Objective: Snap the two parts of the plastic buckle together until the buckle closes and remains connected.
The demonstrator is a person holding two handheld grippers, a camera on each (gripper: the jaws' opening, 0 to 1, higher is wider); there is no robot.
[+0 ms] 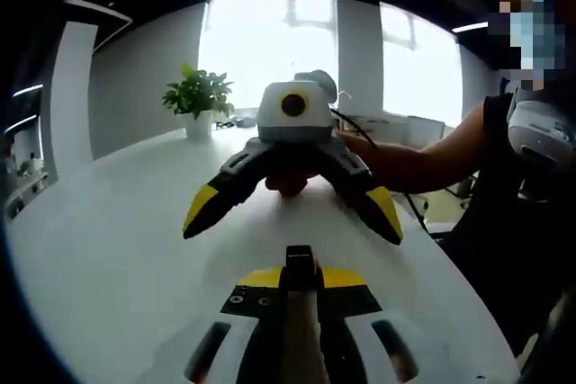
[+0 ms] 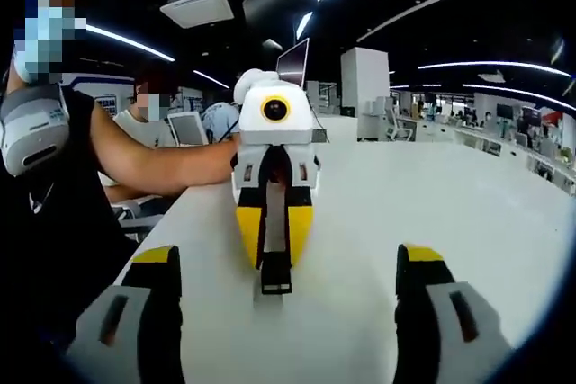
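LEFT: we hold the left tongs (image 2: 275,281) closed on a small black plastic buckle part (image 1: 300,264), light, stiff | RIGHT: right tongs (image 1: 292,222) gape empty over white tabletop (image 2: 432,204) | GRIP: pinch flat body, leave mating end free

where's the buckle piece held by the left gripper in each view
Left gripper view: the black buckle piece sits low at centre, clamped at the tip of the left gripper.
Right gripper view: it pokes toward the camera from the left gripper, centre of picture, just above the table.
Shared landmark: the white table.
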